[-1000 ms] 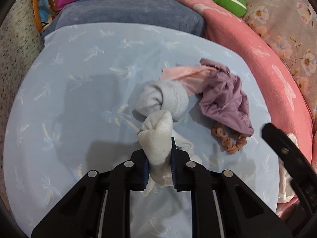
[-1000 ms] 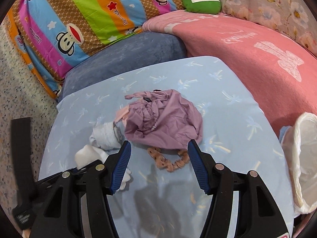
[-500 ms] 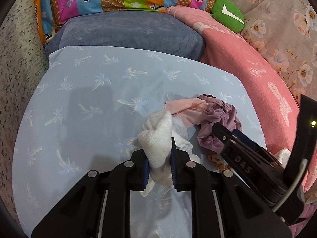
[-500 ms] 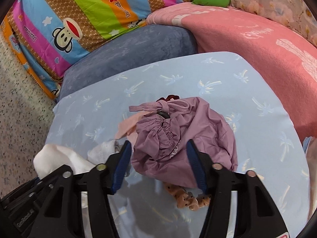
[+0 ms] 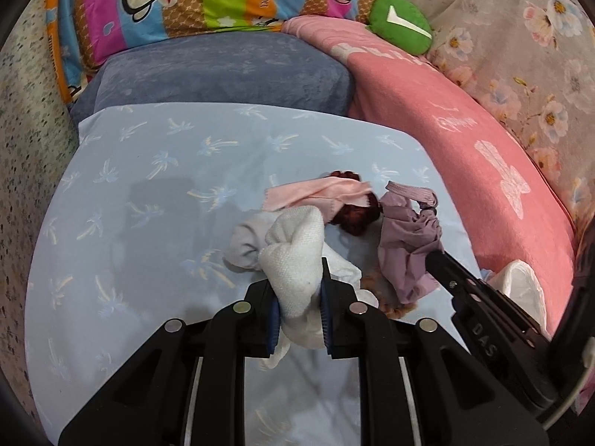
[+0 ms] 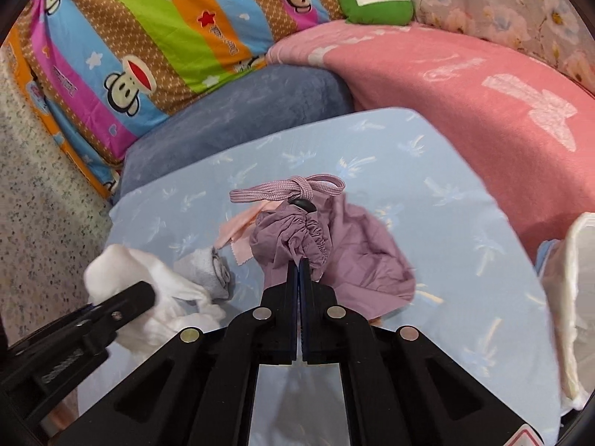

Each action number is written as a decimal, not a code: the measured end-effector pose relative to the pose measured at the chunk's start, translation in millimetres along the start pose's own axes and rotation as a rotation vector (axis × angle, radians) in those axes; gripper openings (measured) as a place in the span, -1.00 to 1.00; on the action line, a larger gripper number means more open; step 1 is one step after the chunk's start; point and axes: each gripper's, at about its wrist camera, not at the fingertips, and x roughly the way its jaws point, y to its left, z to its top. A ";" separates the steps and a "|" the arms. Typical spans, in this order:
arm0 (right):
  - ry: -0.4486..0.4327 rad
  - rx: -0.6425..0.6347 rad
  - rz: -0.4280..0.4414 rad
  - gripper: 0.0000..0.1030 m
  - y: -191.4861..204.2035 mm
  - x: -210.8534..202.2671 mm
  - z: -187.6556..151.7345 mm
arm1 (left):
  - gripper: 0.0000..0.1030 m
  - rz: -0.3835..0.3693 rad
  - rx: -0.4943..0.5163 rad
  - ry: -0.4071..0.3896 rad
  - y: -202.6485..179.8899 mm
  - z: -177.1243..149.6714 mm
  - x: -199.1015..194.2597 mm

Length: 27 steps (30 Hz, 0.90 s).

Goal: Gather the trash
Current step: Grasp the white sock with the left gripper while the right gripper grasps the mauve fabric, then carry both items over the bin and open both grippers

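Observation:
My left gripper [image 5: 297, 290] is shut on a white sock [image 5: 293, 252] and holds it over the light blue sheet [image 5: 148, 186]. My right gripper [image 6: 299, 264] is shut on the gathered mouth of a purple drawstring bag [image 6: 334, 249], lifted off the sheet; the bag also shows in the left wrist view [image 5: 405, 245]. A grey sock [image 5: 245, 241], a pink cloth [image 5: 316, 193], a dark red scrunchie [image 5: 353, 215] and a tan scrunchie [image 5: 398, 306] lie between them. A white trash bag [image 6: 572, 297] hangs open at the right edge.
A blue-grey pillow [image 5: 223, 70] lies beyond the sheet. A pink blanket [image 5: 465, 130] runs along the right. A striped monkey-print quilt [image 6: 148, 37] and a green cushion [image 6: 375, 0] sit at the back. Speckled floor [image 6: 37, 204] lies to the left.
My right gripper moved forward over the purple bag and shut on its gathered mouth. My left gripper lifted the white sock and drew back a little.

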 end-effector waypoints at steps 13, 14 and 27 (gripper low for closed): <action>-0.205 0.116 -0.059 -0.98 -82.0 -127.8 5.3 | -0.67 -0.110 0.173 -0.044 -100.5 -12.9 -34.8; -0.222 0.130 -0.066 -0.98 -90.8 -137.9 4.1 | -0.67 -0.122 0.190 -0.044 -109.5 -14.4 -36.0; -0.355 0.301 -0.186 -0.98 -204.4 -224.6 -25.7 | -0.66 -0.272 0.421 -0.042 -227.8 -37.4 -47.1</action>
